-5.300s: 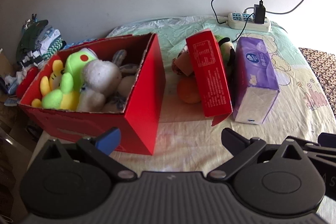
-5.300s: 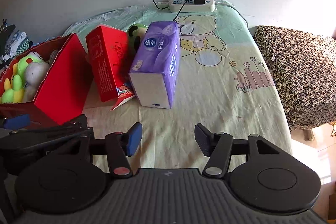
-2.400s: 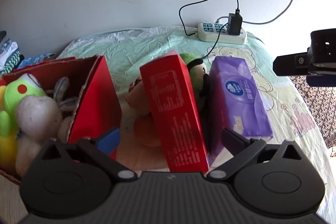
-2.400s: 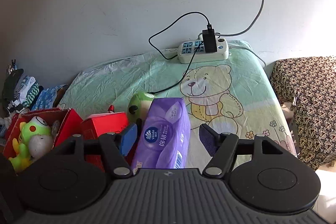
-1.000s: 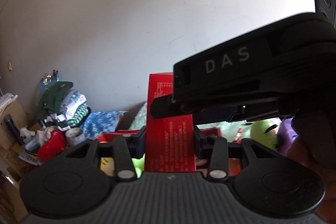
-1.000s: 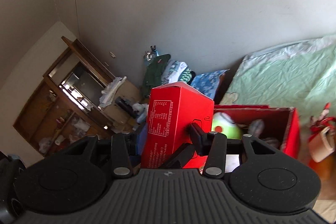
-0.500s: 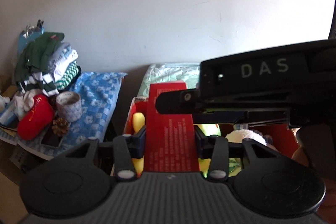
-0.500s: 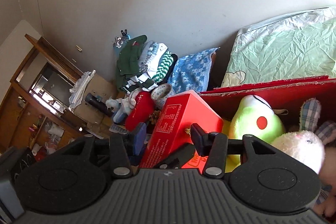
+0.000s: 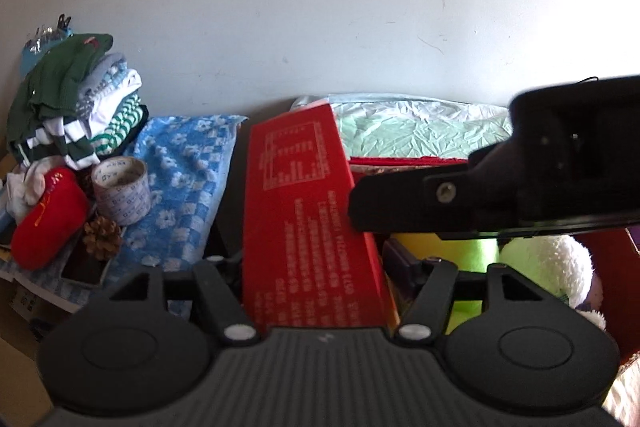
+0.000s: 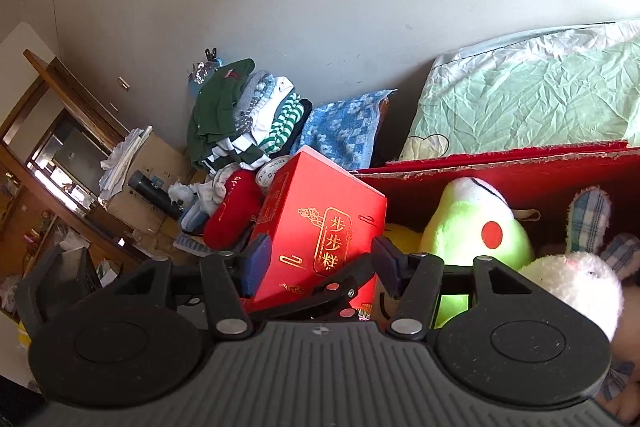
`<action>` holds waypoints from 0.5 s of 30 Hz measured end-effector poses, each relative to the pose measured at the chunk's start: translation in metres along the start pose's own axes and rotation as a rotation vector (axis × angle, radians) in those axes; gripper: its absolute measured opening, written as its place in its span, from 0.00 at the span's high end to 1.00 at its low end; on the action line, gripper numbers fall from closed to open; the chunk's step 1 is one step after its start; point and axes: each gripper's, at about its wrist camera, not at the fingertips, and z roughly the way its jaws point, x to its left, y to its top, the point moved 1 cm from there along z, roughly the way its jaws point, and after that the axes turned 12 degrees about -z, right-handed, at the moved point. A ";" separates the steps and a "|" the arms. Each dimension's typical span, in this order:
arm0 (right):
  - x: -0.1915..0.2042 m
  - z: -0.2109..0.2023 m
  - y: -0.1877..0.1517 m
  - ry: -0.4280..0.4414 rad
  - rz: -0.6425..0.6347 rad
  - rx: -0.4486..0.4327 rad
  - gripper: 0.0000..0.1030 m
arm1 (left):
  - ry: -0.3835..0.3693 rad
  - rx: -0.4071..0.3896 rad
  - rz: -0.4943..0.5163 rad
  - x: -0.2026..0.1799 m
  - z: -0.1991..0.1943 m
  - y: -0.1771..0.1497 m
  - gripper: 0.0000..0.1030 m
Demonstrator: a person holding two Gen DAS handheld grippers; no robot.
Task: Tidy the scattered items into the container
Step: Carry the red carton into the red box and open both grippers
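One red gift box, tilted over the near-left corner of the red container. Left claw and right claw both clenched on it. Two plush toys visible; contact points partly hidden.

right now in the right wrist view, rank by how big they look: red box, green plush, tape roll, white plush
1. red box, though it is nearest the camera
2. green plush
3. white plush, close to the green one and partly hidden, so unsure
4. tape roll, mostly hidden
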 end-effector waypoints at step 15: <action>-0.013 -0.035 -0.010 -0.010 0.077 -0.072 0.42 | 0.000 -0.099 0.005 0.011 -0.061 -0.002 0.15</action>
